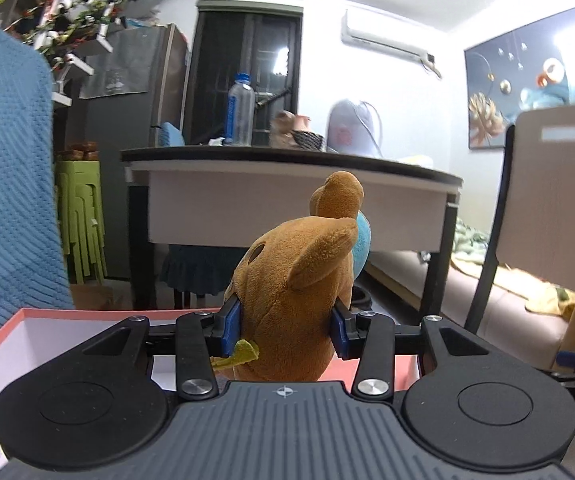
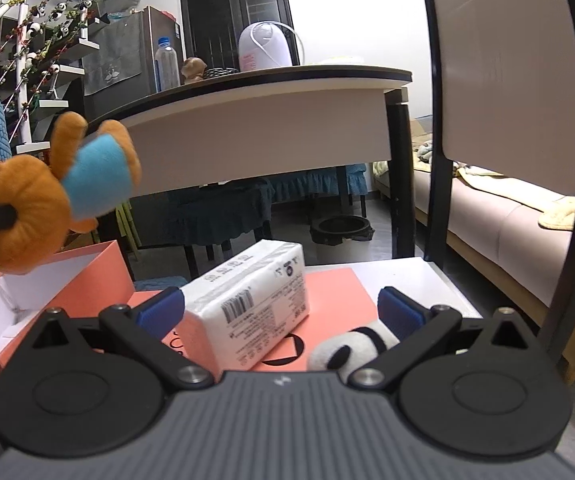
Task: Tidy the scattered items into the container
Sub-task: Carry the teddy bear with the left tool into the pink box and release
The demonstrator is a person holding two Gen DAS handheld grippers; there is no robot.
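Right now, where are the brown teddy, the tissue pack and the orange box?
brown teddy [image 1: 287, 300]: left wrist view, its back.
tissue pack [image 2: 247, 300]: right wrist view, printed top face.
orange box [image 2: 91, 276]: right wrist view, outer side wall.

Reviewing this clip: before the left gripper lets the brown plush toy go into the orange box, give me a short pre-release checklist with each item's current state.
1. Left gripper clamped on the brown plush toy: ok.
2. Toy lifted free of the surface: ok; right wrist view shows it in the air.
3. Orange box open, no lid on it: ok.
4. Toy fully above the box opening: cannot tell; it hangs near the rim.
5. Right gripper out of the drop path: ok; open over the tissue pack, beside the panda toy.
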